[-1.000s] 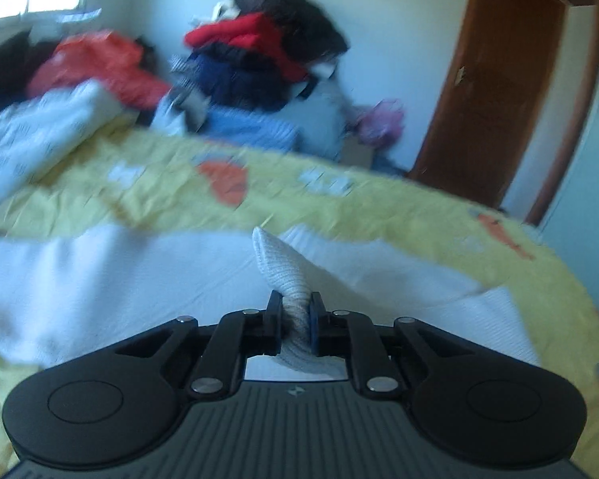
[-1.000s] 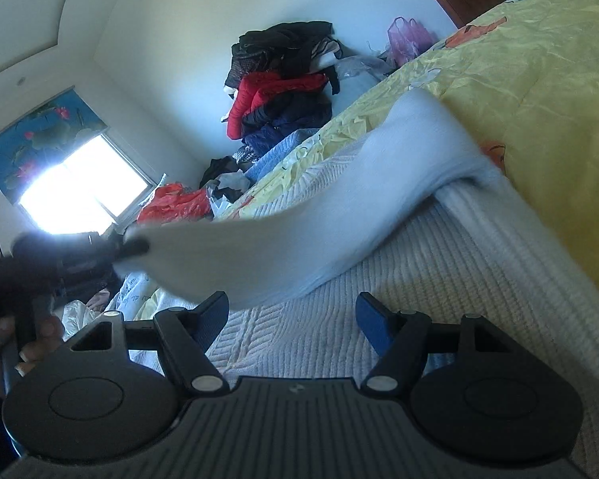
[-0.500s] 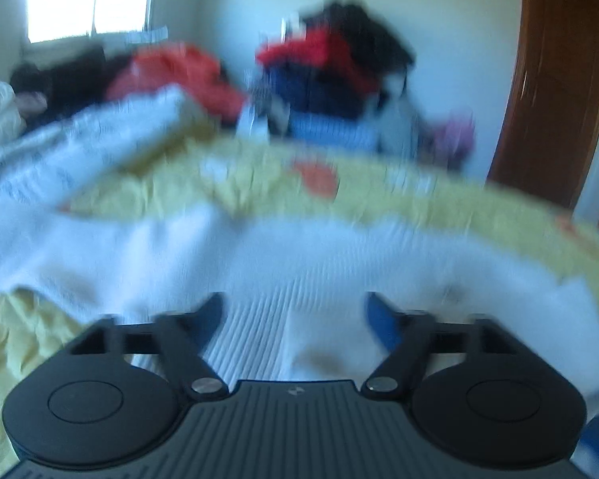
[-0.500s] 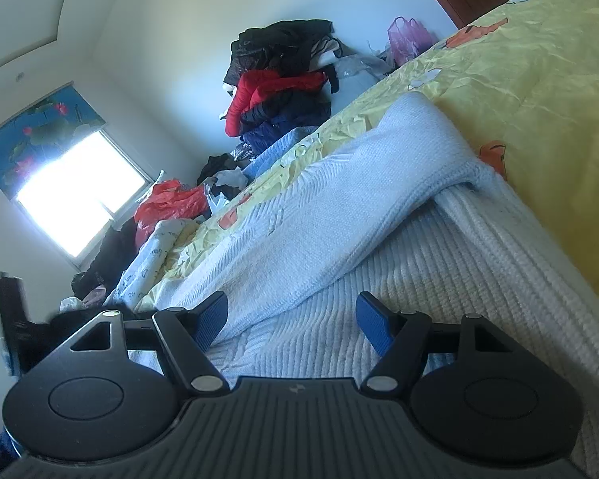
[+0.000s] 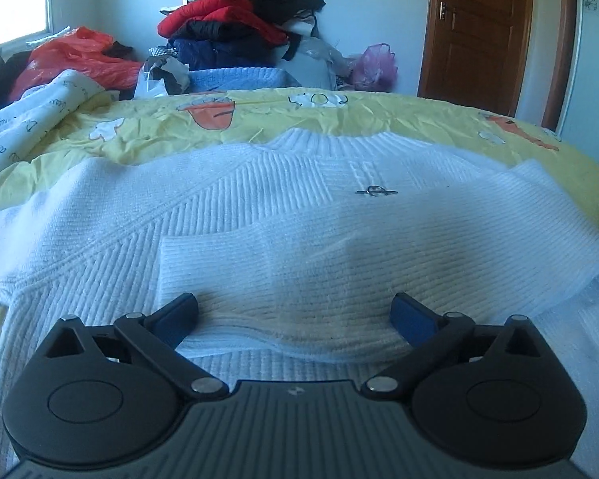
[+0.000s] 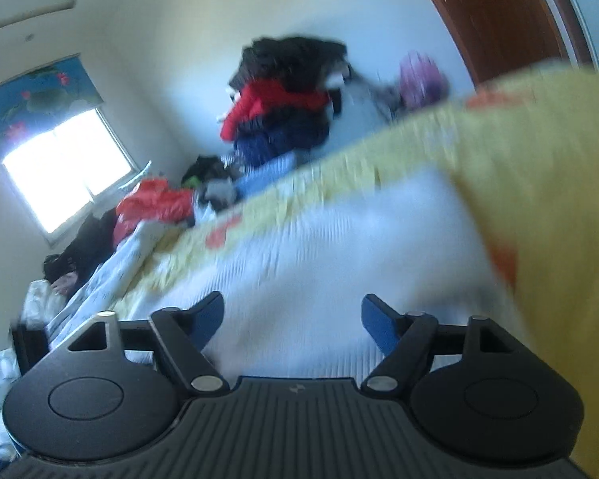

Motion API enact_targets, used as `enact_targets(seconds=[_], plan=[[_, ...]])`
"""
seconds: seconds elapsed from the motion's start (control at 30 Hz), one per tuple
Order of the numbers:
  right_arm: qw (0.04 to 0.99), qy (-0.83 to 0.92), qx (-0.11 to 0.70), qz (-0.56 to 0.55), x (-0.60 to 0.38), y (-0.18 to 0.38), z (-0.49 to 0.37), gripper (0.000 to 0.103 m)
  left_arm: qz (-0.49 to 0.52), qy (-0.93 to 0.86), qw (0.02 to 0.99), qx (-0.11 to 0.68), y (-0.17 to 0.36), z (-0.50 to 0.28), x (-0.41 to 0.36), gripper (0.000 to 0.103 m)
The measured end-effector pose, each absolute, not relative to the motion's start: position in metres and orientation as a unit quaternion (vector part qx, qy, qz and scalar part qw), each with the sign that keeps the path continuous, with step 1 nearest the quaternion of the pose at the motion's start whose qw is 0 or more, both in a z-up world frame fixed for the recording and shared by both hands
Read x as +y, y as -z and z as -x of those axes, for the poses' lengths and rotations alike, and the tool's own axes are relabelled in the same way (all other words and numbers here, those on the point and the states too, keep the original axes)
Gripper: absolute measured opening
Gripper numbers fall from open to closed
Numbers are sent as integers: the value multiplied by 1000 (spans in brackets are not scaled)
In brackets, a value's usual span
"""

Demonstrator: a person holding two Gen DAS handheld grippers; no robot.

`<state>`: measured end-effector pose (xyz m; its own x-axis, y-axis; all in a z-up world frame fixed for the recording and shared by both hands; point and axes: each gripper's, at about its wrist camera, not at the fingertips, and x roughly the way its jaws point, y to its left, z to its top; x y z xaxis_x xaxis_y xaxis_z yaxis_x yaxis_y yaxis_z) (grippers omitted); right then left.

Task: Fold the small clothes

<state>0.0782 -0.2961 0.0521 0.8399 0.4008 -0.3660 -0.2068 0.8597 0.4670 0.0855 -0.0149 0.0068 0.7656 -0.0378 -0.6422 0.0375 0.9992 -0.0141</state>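
The left view shows the white sweater (image 5: pixel 259 207) sharply: it lies flat on the yellow bed (image 5: pixel 379 115), one sleeve (image 5: pixel 379 255) folded across its chest, a small metal pin (image 5: pixel 375 191) near the collar. The right view is blurred. The left claw (image 5: pixel 295 315) and right claw (image 6: pixel 291 319) both gape wide over the knit, holding nothing. A clothes pile (image 5: pixel 239 28) stands behind the bed, beside a brown door (image 5: pixel 475 28).

bed, yellow printed cover (image 5: pixel 419 119) | white ribbed knit sweater (image 5: pixel 259 207) spread near | white lettered quilt (image 5: pixel 40 119) far left
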Motion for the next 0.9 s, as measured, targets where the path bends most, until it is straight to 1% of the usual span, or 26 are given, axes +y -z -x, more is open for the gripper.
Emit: enact_targets(seconds=[0.03, 0.13, 0.17, 0.2, 0.27, 0.37, 0.53, 0.67, 0.8, 0.9], plan=[[940, -157, 235, -193, -294, -56, -94, 92, 2, 22, 940, 342, -7, -87, -16, 103], [942, -134, 270, -151, -286, -51, -140, 90, 5, 24, 939, 342, -7, -90, -21, 103], [939, -131, 287, -134, -284, -45, -153, 87, 6, 26, 939, 342, -5, -90, -22, 103], [938, -120, 308, -109, -283, -37, -165, 87, 7, 27, 939, 342, -5, -92, -22, 103], [934, -102, 335, -63, -282, -19, -177, 80, 6, 26, 939, 343, -5, -93, -23, 103], [945, -118, 303, 0, -274, -7, -165, 81, 6, 26, 939, 343, -5, -93, -23, 103], [945, -115, 306, 23, -264, -5, -166, 85, 26, 28, 946, 321, -14, -75, -12, 103], [945, -117, 304, 23, -264, -7, -167, 87, 56, 4, 959, 276, -31, -30, 31, 103], [945, -118, 304, 28, -265, -8, -164, 89, 114, -83, 958, 249, -42, -2, 117, 103], [945, -119, 303, 31, -264, -8, -164, 90, 178, -174, 938, 242, -46, 1, 196, 103]])
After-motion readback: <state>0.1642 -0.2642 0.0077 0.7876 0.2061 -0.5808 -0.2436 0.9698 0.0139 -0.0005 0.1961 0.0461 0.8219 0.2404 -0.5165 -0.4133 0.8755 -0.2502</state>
